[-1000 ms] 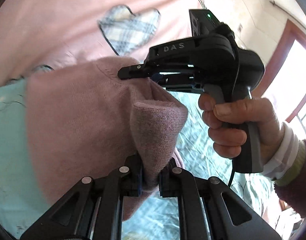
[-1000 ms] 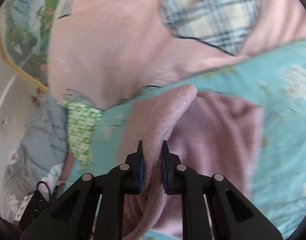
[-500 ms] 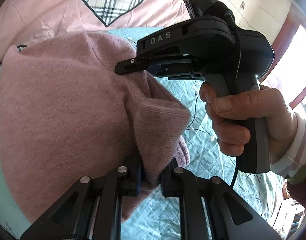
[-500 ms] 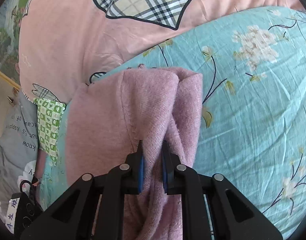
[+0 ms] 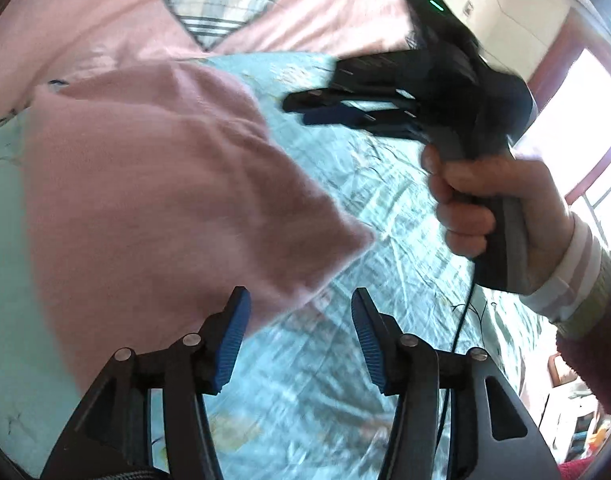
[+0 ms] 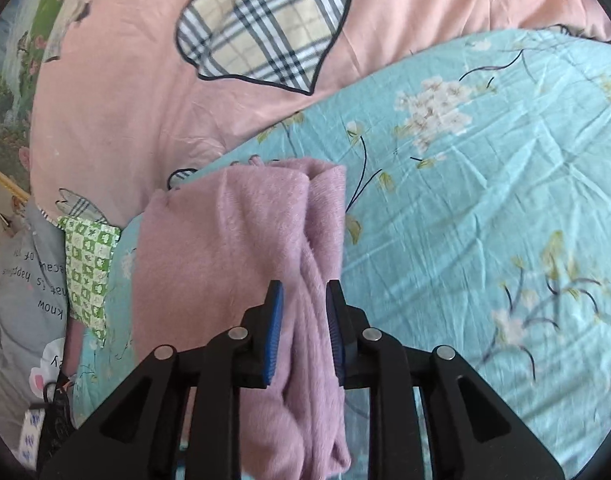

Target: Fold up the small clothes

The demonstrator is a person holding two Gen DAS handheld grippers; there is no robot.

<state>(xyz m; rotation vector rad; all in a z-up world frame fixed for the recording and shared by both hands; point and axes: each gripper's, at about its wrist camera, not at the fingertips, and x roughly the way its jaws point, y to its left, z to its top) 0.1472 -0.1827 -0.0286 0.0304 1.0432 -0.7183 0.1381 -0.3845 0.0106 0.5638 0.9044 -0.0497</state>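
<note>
A pink knit garment lies folded on the turquoise flowered sheet; it also shows in the right wrist view. My left gripper is open and empty just in front of the garment's near corner. My right gripper is partly open, its blue pads on either side of the garment's folded edge without pinching it. In the left wrist view the right gripper hangs in the air to the right of the garment, clear of the cloth, held by a hand.
A pink quilt with a plaid heart patch lies behind the garment. A green checked cloth and a grey printed cloth lie at the left. A window is at the far right.
Both grippers were shut on the garment's folded edge; now both have opened and let it go. The garment has dropped flat on the sheet and the right gripper has pulled back.
</note>
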